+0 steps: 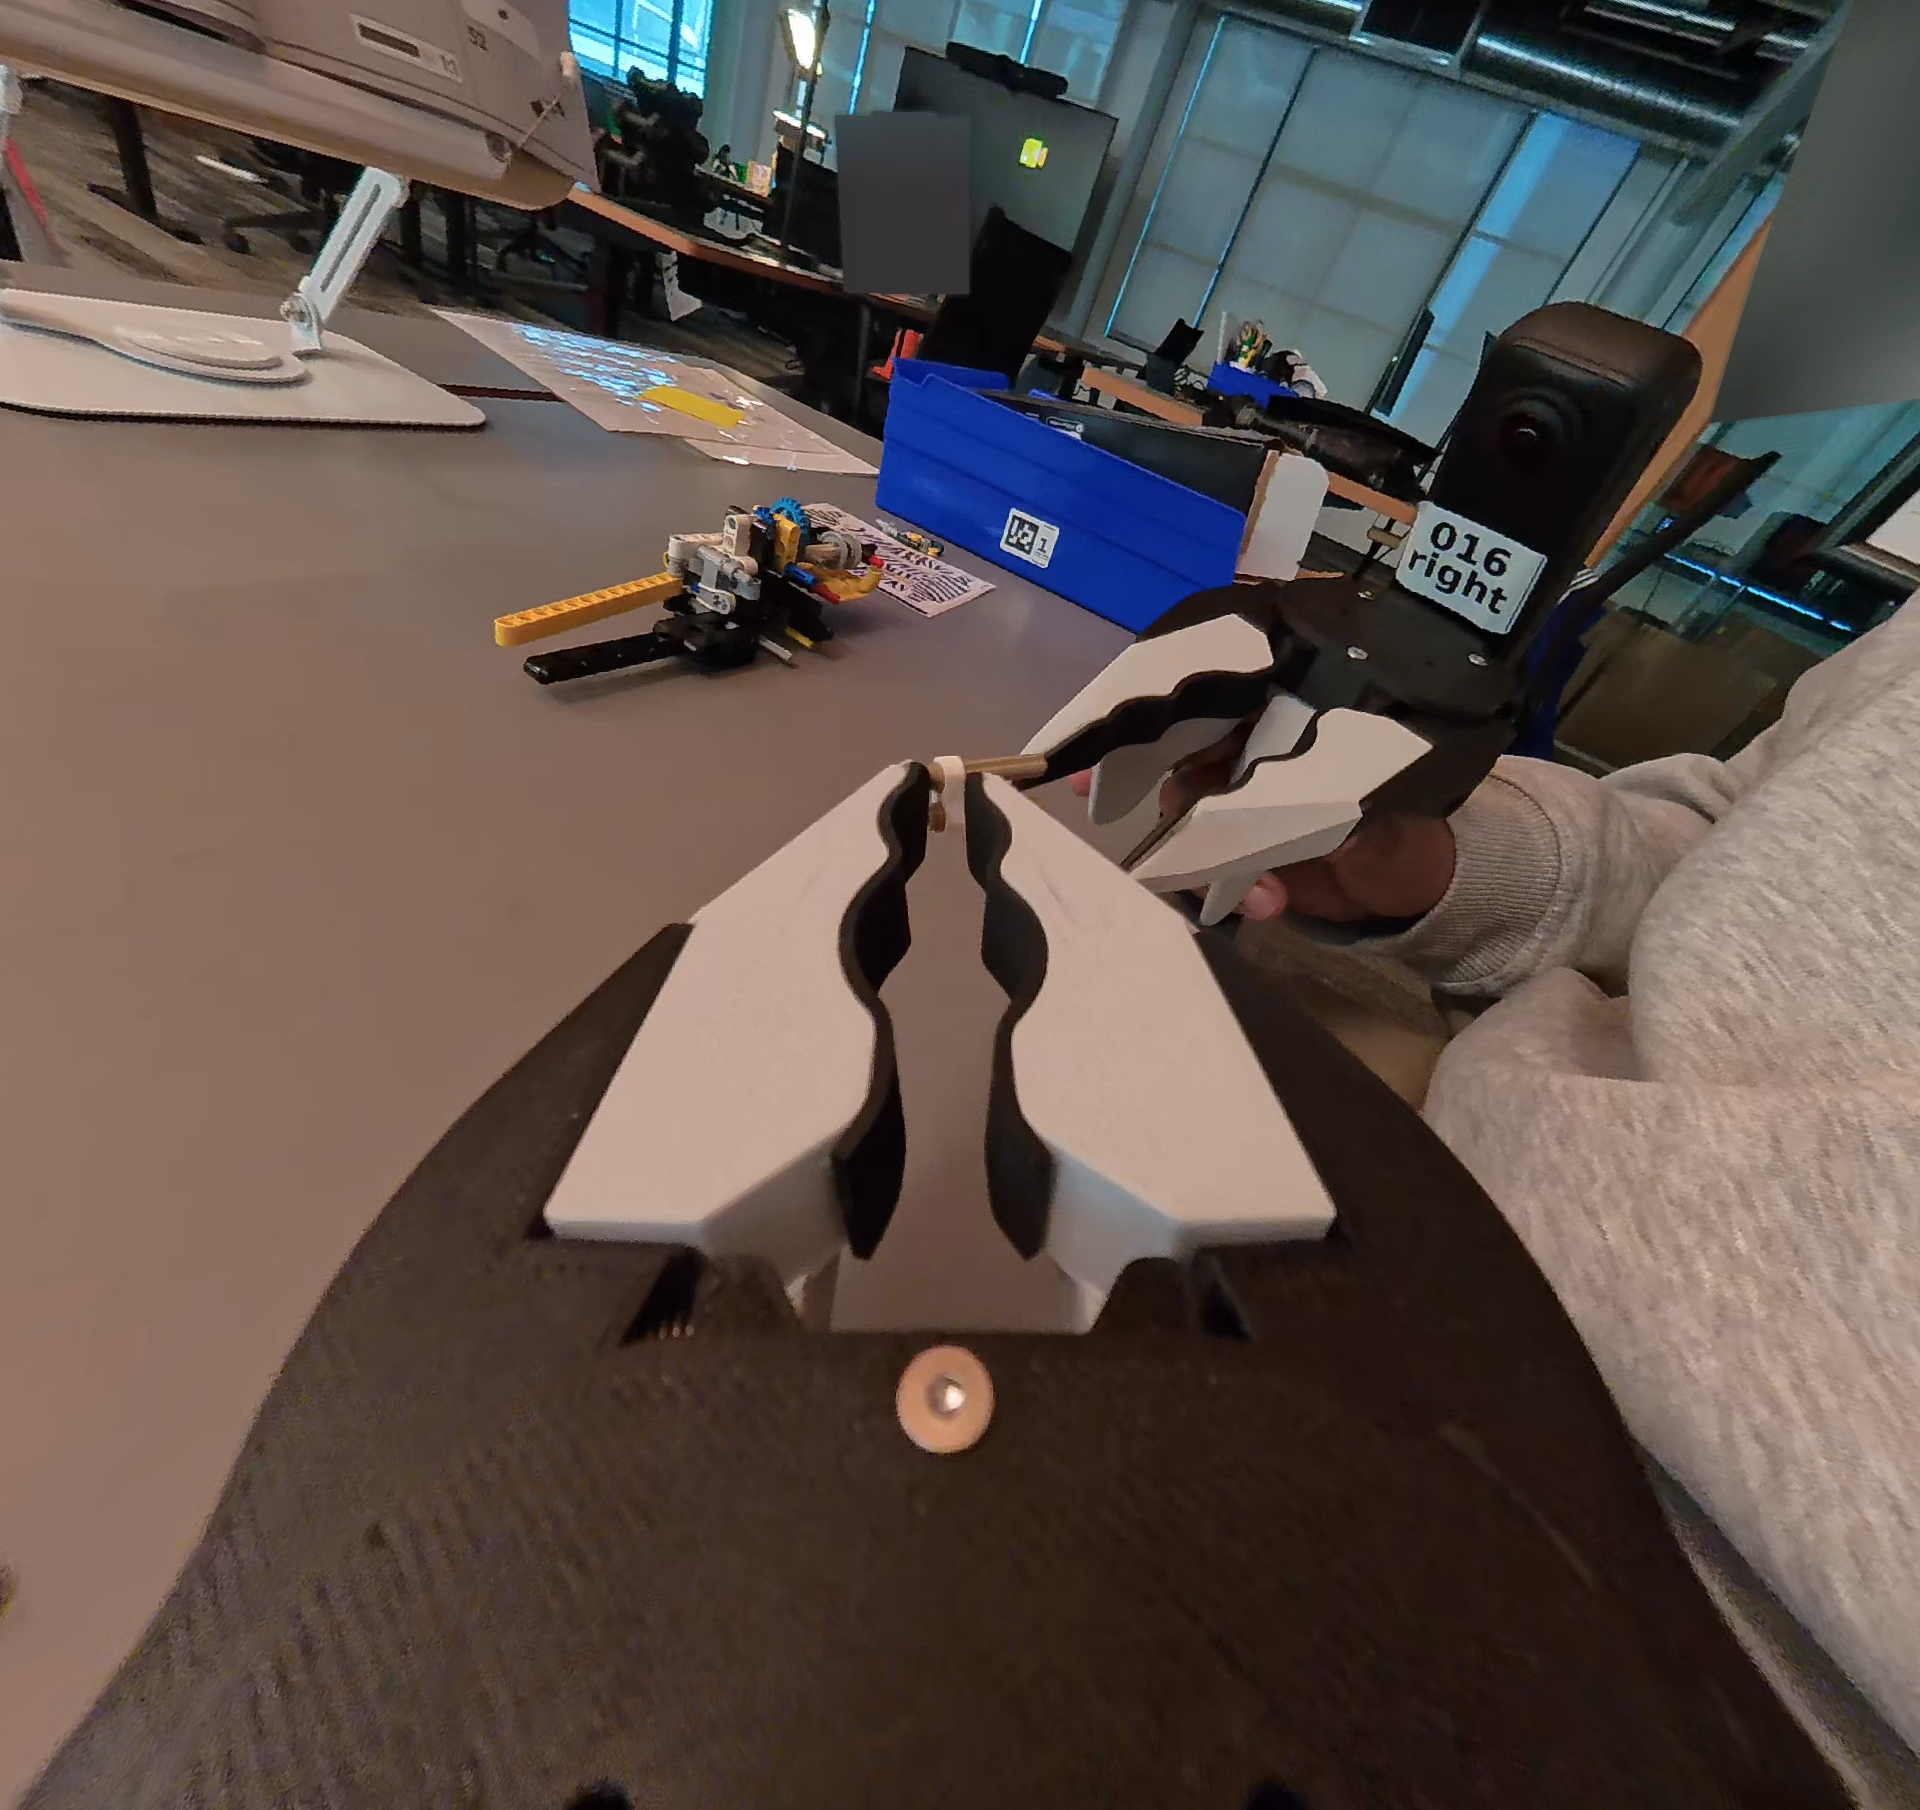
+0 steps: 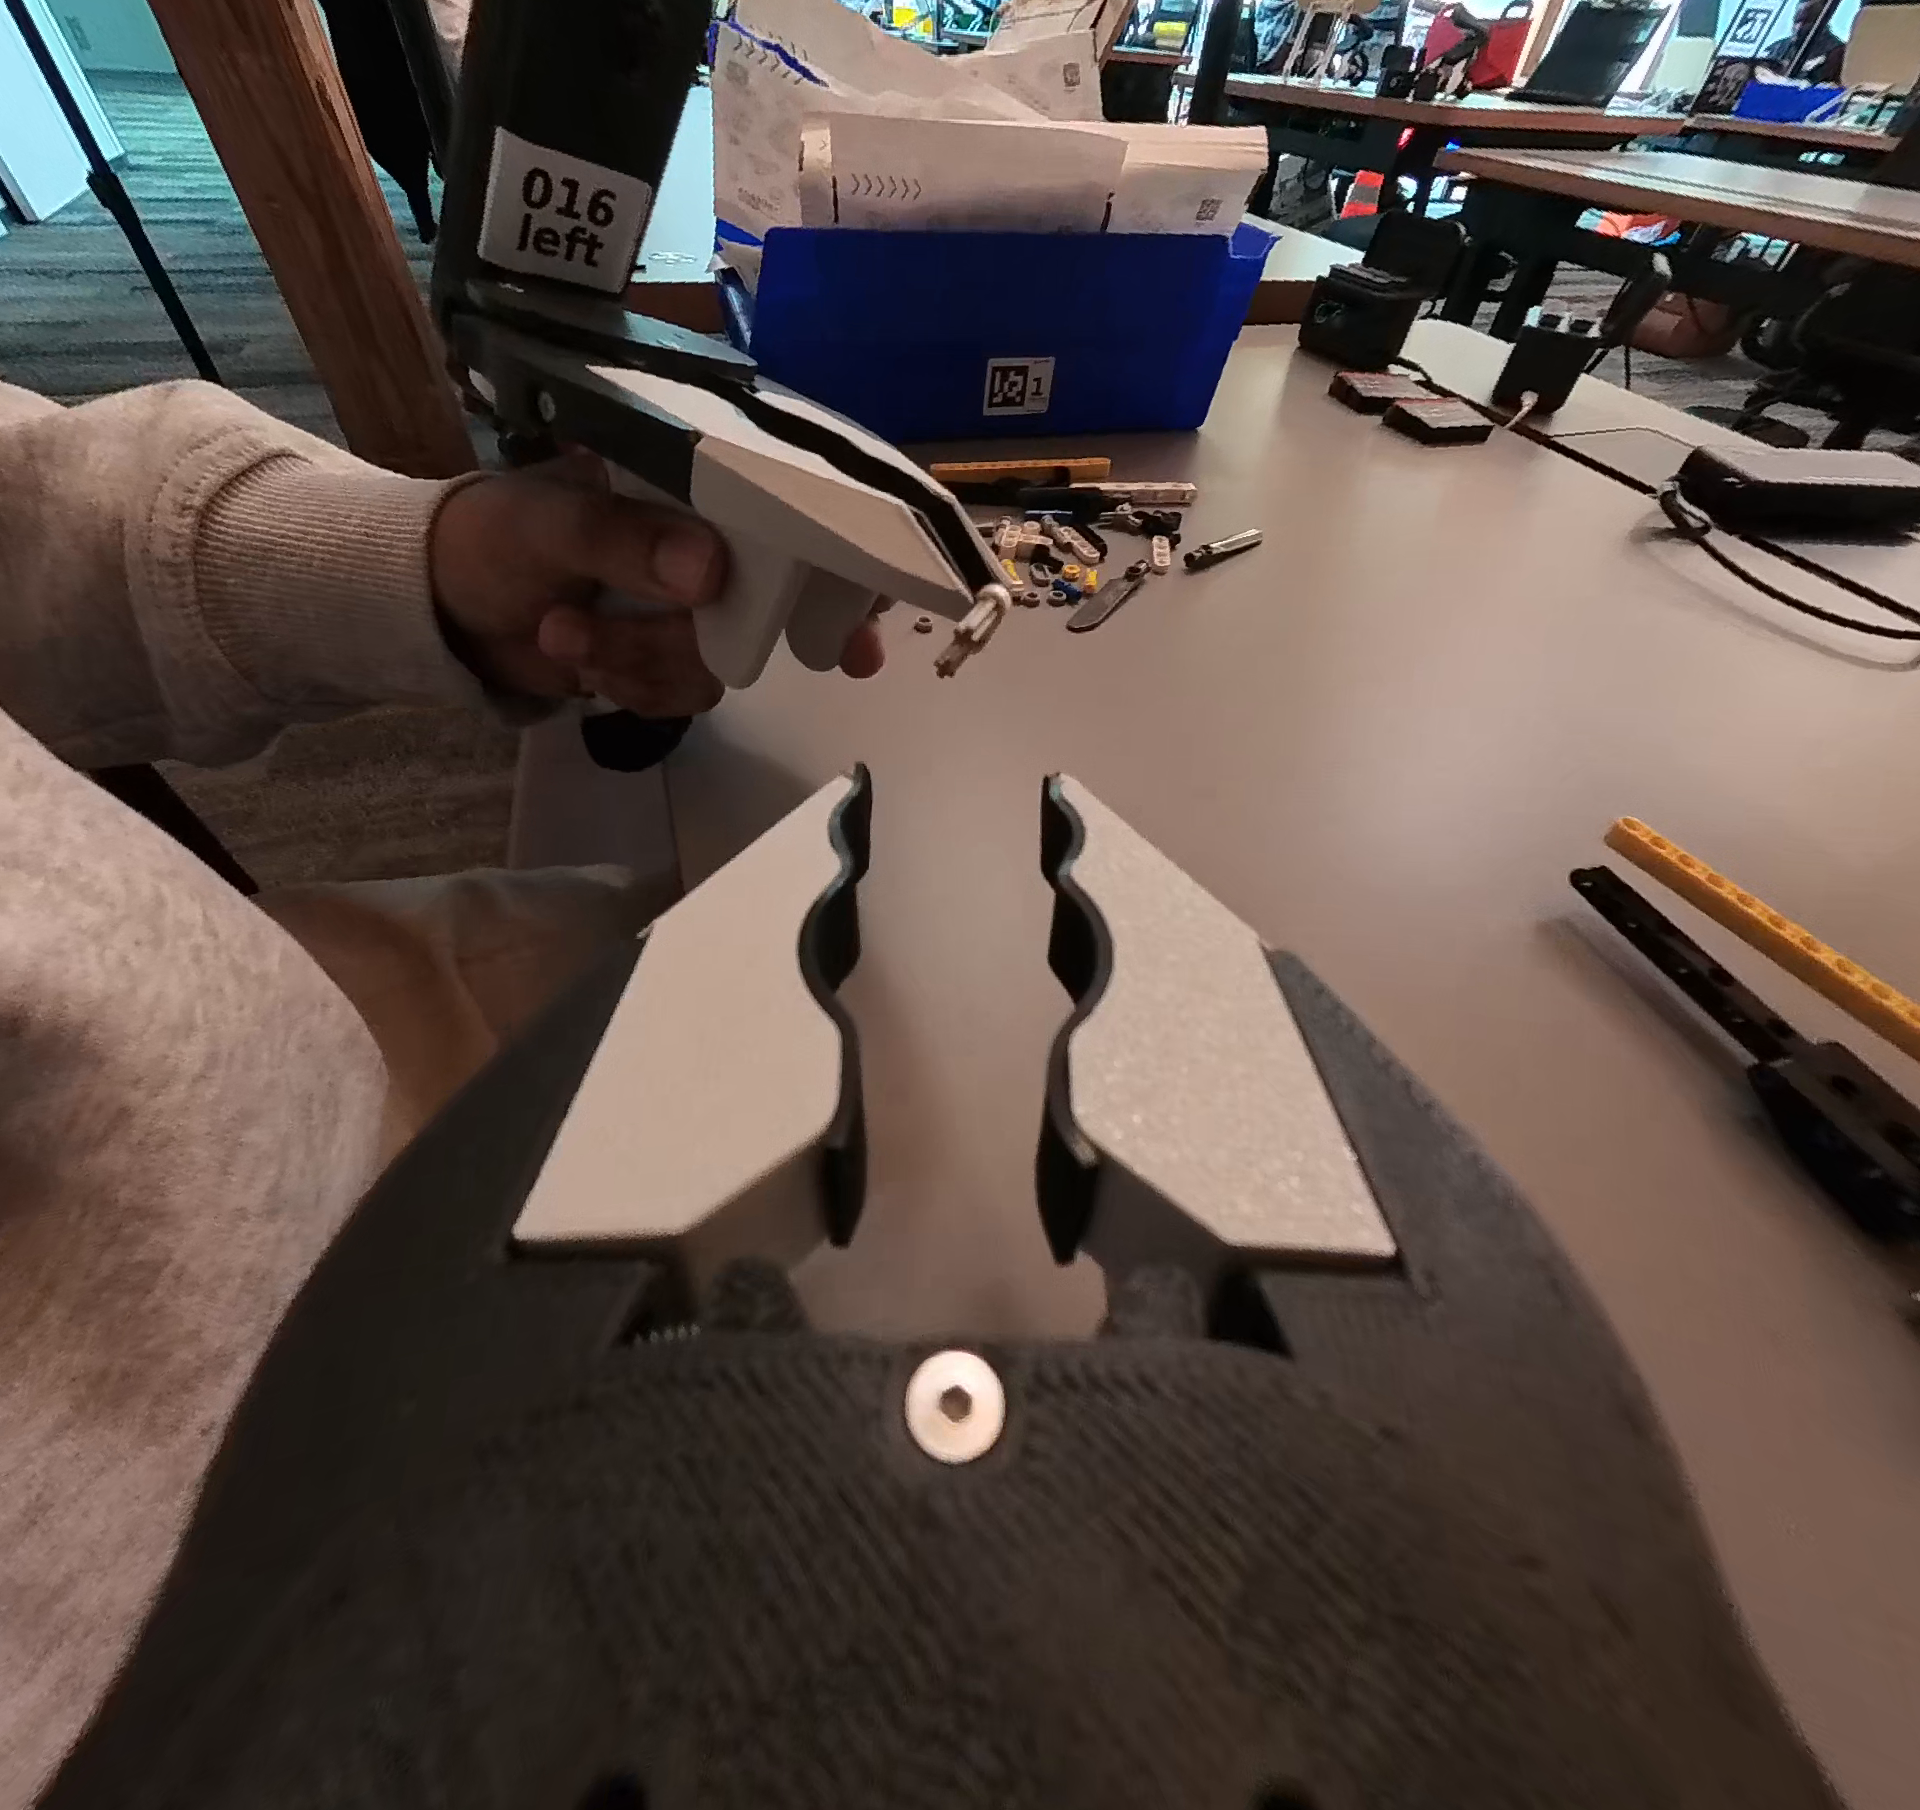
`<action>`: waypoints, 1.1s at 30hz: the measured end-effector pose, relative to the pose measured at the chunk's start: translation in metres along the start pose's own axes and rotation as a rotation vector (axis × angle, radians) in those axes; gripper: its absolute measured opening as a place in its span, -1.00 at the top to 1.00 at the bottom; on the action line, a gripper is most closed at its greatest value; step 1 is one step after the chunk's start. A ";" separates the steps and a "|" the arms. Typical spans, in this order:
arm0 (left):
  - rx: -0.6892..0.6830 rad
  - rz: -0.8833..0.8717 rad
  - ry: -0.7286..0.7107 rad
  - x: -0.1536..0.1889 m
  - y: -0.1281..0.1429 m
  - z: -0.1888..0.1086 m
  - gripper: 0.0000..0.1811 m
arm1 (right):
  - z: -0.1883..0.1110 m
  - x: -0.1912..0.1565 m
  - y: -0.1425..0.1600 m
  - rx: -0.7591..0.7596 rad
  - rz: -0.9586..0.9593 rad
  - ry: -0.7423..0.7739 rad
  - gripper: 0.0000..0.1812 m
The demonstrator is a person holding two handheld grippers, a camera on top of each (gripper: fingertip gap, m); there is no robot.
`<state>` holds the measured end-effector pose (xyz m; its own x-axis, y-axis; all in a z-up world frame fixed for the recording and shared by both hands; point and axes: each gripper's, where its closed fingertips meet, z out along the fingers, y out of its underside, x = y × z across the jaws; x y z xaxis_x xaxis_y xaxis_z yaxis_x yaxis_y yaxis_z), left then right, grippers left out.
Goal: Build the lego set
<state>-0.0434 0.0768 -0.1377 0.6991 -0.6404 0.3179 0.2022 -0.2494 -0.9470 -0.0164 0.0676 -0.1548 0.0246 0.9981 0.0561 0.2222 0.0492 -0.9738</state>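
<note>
My left gripper [image 1: 940, 786] is shut on a small white and tan pin piece [image 1: 948, 771], held above the table. The piece sticks out of its tips in the right wrist view [image 2: 966, 628]. My right gripper [image 2: 956, 789] is open and empty, with its jaws wide apart, pointing at the piece from a short way off. In the left wrist view the right gripper [image 1: 1086, 815] comes in from the right, with its upper fingertip close to the pin's tan end. The part-built lego model [image 1: 727, 576], with a yellow beam [image 2: 1766, 939] and a black beam [image 2: 1714, 991], lies on the grey table [image 1: 260, 721].
A blue bin [image 2: 987, 326] stuffed with paper bags stands at the table's far edge, with a pile of loose lego parts [image 2: 1070, 545] in front of it. A sticker sheet [image 1: 925, 571] lies by the model. A white stand [image 1: 208, 358] and clear bags [image 1: 665, 389] are at the far left. Cables and black boxes [image 2: 1787, 493] lie at the right. Left and right tips are no more than a few centimetres apart. Both grippers' tips are roughly 20 centimetres from the black beam [image 2: 1714, 991]. The right tips stand about 20 centimetres off the part-built lego model [image 1: 727, 576].
</note>
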 end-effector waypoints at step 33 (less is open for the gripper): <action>-0.056 0.069 0.023 0.014 0.011 0.010 0.96 | -0.003 -0.008 -0.012 0.079 0.097 -0.079 0.66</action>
<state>-0.0245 0.0722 -0.1443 0.6943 -0.6736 0.2534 0.1146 -0.2442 -0.9629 -0.0160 0.0592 -0.1431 -0.0352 0.9979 -0.0538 0.1450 -0.0482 -0.9883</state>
